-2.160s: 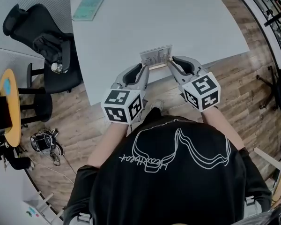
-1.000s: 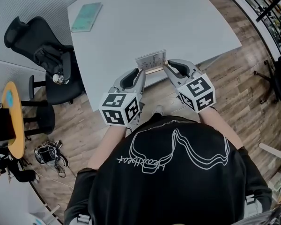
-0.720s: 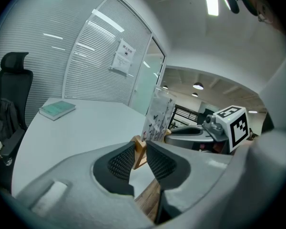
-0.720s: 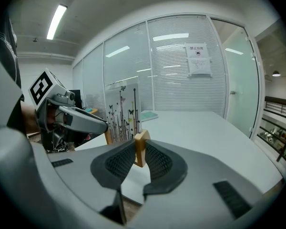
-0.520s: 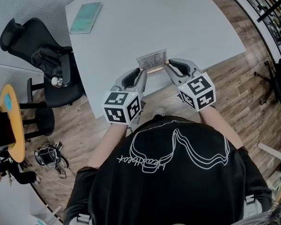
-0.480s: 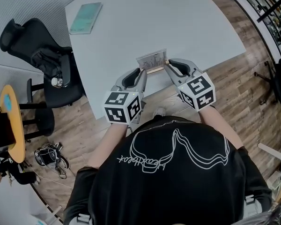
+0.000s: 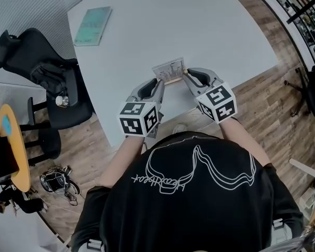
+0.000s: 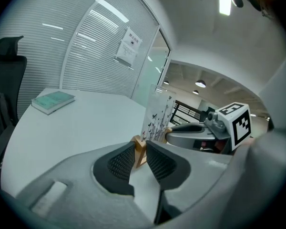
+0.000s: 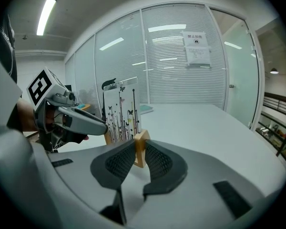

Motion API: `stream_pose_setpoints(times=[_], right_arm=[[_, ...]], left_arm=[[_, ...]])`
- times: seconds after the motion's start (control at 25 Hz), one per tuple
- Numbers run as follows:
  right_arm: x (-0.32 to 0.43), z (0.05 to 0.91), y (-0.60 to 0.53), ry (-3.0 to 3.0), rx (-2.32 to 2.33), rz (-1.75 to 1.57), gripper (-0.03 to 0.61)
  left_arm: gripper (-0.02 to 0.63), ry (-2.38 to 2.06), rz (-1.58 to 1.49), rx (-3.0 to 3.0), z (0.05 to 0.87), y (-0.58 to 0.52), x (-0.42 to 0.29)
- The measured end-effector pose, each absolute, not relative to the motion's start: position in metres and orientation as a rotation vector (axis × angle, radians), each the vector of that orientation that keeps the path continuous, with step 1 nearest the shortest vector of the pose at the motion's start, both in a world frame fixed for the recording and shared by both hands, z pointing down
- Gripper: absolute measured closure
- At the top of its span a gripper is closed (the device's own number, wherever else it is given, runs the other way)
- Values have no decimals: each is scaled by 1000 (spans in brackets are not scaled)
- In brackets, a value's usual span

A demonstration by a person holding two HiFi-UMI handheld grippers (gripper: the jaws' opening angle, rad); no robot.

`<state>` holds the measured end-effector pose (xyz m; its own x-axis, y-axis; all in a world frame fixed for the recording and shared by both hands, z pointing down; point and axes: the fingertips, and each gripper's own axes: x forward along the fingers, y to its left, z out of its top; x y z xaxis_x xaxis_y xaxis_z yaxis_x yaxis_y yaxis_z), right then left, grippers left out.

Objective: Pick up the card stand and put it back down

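Two wooden end blocks of the card stand [image 7: 169, 71], a clear upright panel bearing a printed card, are pinched between ribbed black pads [image 8: 121, 162], one by the left gripper [image 7: 158, 82] and one by the right gripper [image 7: 186, 75], so that the stand spans between them at the near edge of the smooth white table [image 7: 215, 25], with a teal book [image 7: 92, 19] lying well beyond the left gripper.

- Teal book [image 7: 92, 19] lying flat near the white table's [image 7: 226, 20] far left corner.
- Black office chair [image 7: 42, 75] beside the table's left edge.
- Round wooden side table [image 7: 13, 140] further left.
- Paper notice [image 9: 196, 46] on the glass wall.
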<state>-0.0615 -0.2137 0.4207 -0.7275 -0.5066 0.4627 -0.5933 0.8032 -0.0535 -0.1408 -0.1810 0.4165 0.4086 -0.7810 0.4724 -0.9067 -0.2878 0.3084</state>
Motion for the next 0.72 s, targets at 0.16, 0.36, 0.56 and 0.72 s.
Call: stream_pose_setpoints(times=[0.16, 0.36, 0.56, 0.72], right_arm=[[-70, 434, -226, -2539, 834, 298, 511], [-77, 456, -240, -2516, 846, 327, 511], [-81, 482, -247, -2492, 843, 374, 512], [-82, 495, -249, -2477, 832, 395, 511]], left_arm=[[531, -1411, 318, 2129, 430, -194, -149], [532, -1394, 335, 2118, 449, -209, -157], [531, -1377, 357, 2100, 473, -217, -161], [531, -1364, 368, 2086, 487, -220, -162]])
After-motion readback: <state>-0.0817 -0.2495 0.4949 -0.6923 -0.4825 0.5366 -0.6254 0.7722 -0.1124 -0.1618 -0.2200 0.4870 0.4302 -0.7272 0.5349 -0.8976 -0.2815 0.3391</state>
